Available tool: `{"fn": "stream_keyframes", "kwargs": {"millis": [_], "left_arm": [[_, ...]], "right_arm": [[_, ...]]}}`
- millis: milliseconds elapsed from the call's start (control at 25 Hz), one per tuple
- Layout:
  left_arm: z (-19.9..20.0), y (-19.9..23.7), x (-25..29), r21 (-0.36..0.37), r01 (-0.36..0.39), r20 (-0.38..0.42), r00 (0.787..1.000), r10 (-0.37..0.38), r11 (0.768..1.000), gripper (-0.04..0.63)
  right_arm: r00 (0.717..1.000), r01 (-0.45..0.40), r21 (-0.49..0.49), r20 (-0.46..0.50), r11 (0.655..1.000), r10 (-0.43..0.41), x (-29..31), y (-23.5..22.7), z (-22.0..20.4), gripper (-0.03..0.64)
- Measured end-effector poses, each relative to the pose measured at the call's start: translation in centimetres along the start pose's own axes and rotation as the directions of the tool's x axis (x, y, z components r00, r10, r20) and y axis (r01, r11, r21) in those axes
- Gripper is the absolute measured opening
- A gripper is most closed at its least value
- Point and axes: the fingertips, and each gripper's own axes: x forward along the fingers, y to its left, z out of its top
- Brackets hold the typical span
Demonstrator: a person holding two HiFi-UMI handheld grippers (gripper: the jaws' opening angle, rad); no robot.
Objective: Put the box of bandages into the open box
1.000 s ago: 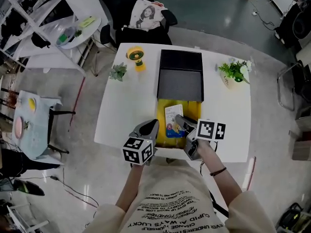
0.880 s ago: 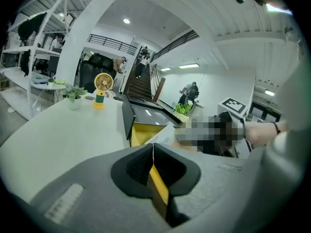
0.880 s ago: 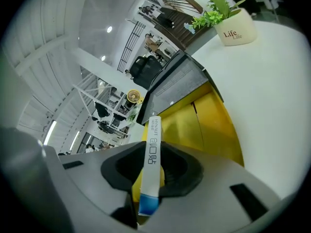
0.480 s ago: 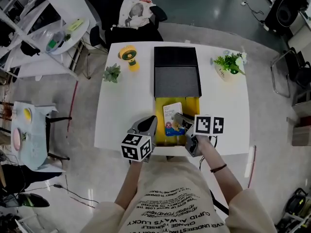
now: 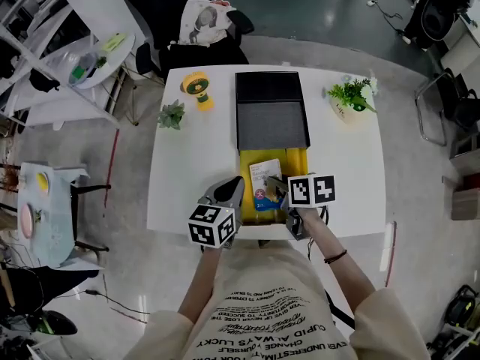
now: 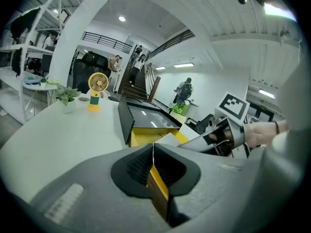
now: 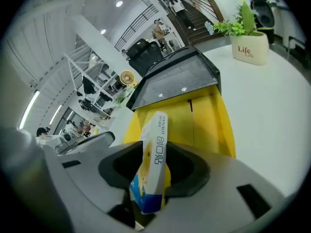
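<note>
**Item 1. Right gripper** (image 5: 279, 187): grey two-jaw hand-held tool with a marker cube. The jaws have just been opening and now stand spread slightly wider than what is between them. The pads appear to be clear of its faces.

**Item 2. Box of bandages** (image 7: 152, 161): slim white-and-blue printed carton. It stands on end between the right gripper's jaws, leaning to one side. Its lower end is down inside Item 3.

**Item 3. Open box** (image 5: 303, 167): black-lidded cardboard case with a yellow lining. It lies directly ahead of and beneath the right gripper, with the lid folded back on the far side.

**Item 4. Left gripper** (image 6: 153, 152): matching tool, off the right gripper's left side. Its jaws are pressed together on the thin yellow near wall of the open box and appear to be steadying it.

**Item 5. White table** (image 5: 187, 171): carries all of the above.

**Hazards, as judged:**
- The carton is unsupported and tilted. A jaw brushing it on withdrawal could drag it up over the yellow wall, or tip it so it rests propped rather than flat.
- A tug from the left gripper's pinch could shift the open box while the carton settles.
- Closing the lid over a propped carton would jam.
</note>
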Motion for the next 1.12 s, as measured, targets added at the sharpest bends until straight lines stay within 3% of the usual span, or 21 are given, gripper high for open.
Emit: {"fn": "stream_keyframes", "kwargs": {"millis": [160, 480, 960, 1120], "left_arm": [[0.1, -0.1, 0.0, 0.000, 0.000, 0.001, 1.000, 0.000, 1.000, 0.023], [0.0, -0.4, 0.2, 0.004, 0.002, -0.002, 1.000, -0.002, 1.000, 0.023], [0.4, -0.6, 0.3, 0.027, 0.000, 0.009, 1.000, 0.000, 1.000, 0.023], [1.3, -0.8, -0.2, 0.077, 0.015, 0.033, 0.999, -0.018, 0.997, 0.023]], "right_arm": [[0.999, 0.029, -0.025, -0.016, 0.999, -0.029, 0.2, -0.2, 0.1, 0.187], [0.992, 0.119, -0.133, -0.017, 0.984, -0.122, 0.7, -0.9, 0.1, 0.222], [0.987, 0.158, -0.209, 0.053, 0.965, -0.150, 0.2, -0.6, 0.6, 0.224], [0.985, 0.160, -0.251, 0.096, 0.955, -0.140, -0.5, -0.2, 1.1, 0.176]]}}
